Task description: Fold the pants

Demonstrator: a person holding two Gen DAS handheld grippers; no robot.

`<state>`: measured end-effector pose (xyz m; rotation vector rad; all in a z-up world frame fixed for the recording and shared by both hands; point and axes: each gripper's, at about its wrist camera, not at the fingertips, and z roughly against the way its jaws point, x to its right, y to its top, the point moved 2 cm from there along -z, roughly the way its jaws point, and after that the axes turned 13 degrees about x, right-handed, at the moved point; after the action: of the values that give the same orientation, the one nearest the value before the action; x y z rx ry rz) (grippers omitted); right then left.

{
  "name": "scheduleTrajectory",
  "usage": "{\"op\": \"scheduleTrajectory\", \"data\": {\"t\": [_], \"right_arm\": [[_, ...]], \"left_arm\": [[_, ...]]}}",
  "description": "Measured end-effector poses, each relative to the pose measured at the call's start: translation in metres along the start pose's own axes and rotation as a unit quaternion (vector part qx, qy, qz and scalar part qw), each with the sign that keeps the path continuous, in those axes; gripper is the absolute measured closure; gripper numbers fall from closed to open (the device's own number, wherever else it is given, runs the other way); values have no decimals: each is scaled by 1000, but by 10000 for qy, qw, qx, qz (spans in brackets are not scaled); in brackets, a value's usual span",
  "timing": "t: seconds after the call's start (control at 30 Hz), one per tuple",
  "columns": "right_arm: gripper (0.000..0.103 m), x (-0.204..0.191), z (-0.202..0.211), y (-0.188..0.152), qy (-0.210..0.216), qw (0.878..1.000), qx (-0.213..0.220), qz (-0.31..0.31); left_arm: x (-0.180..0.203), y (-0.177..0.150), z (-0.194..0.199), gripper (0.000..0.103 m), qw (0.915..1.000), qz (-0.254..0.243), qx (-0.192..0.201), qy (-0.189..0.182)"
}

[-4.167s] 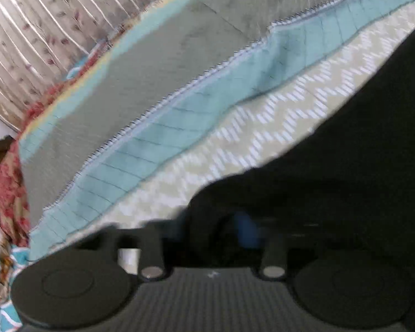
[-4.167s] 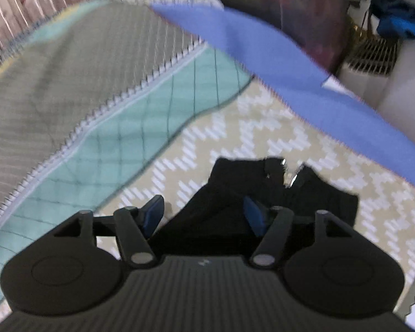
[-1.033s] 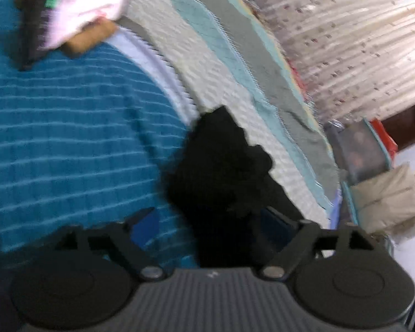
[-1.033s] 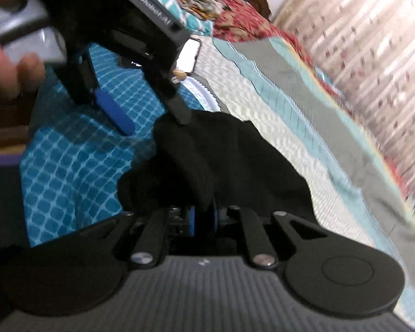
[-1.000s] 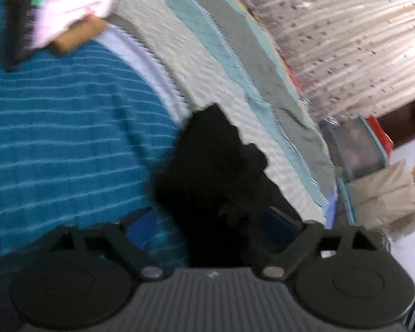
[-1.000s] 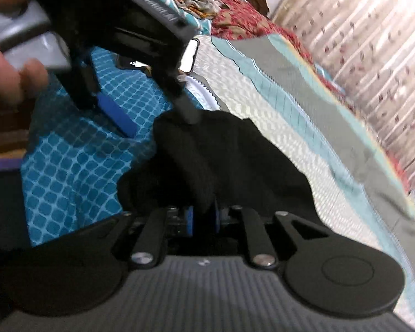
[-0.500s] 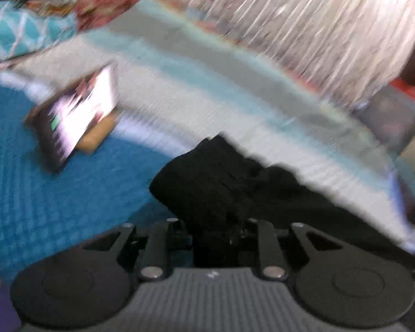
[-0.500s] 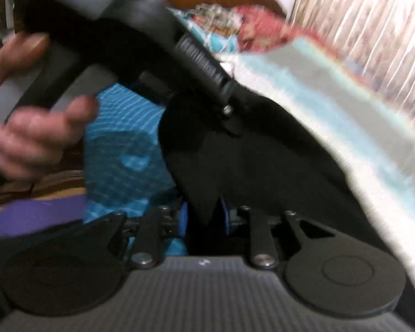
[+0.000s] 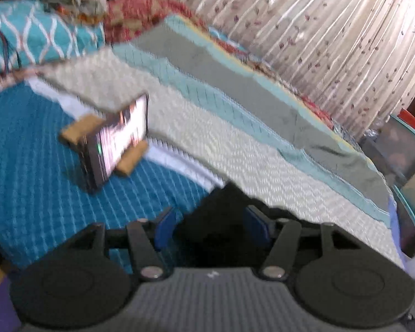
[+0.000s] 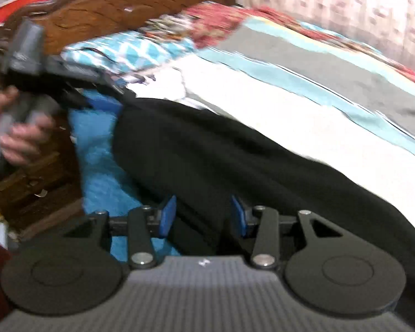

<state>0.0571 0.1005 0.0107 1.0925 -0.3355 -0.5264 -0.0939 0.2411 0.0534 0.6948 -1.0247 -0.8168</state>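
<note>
The black pants (image 10: 235,160) lie stretched across the bed, from the blue cover at left onto the pale zigzag quilt at right. My right gripper (image 10: 203,217) is open, its blue pads on either side of the near edge of the pants. My left gripper (image 9: 211,225) is open over a corner of the pants (image 9: 221,221). It also shows in the right wrist view (image 10: 102,103), held by a hand at the pants' far left end.
A lit phone (image 9: 116,141) leans on a wooden stand on the blue cover (image 9: 36,182). Pillows (image 9: 38,41) and a carved headboard (image 10: 119,13) lie beyond. Curtains (image 9: 332,27) hang behind the bed. Storage boxes (image 9: 401,149) stand at right.
Both grippers have opened and let go of the pants. The pants now lie spread flatter along the bed. Both cameras have swung toward the headboard.
</note>
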Motion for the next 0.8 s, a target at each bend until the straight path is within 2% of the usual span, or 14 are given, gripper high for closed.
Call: {"op": "scheduleTrajectory", "data": {"t": [0.13,0.23,0.3,0.4,0.5,0.63,0.73,0.8], "right_arm": [[57,-5,3,-12,-107,9999,-106,32],[57,-6,9,-29,-206,9990,-242,314],[59,-3,11,-37,-237,9980,-385,446],[96,8,23,-43,-292,9977,-479,388],[96,17,48,-30,-133,9996,-237,40],[96,18,70,-34,257,9988,-281,-295],[95,17,56,-58,229,9964,-606,-547],[92,26,52,-69,238,9920,-590,-1094]], "left_arm": [[-6,16,-2,46,9993,252,144,246],[6,23,-9,47,9998,146,92,101],[25,22,-18,47,9998,-110,34,-138],[50,9,-42,47,9983,-408,-241,-326],[70,-14,-74,48,9949,-589,-756,-318],[78,-44,-105,49,9866,-1043,-1235,215],[81,-58,-108,49,9819,-1451,-1183,297],[88,-65,-105,49,9765,-1777,-1155,390]]}}
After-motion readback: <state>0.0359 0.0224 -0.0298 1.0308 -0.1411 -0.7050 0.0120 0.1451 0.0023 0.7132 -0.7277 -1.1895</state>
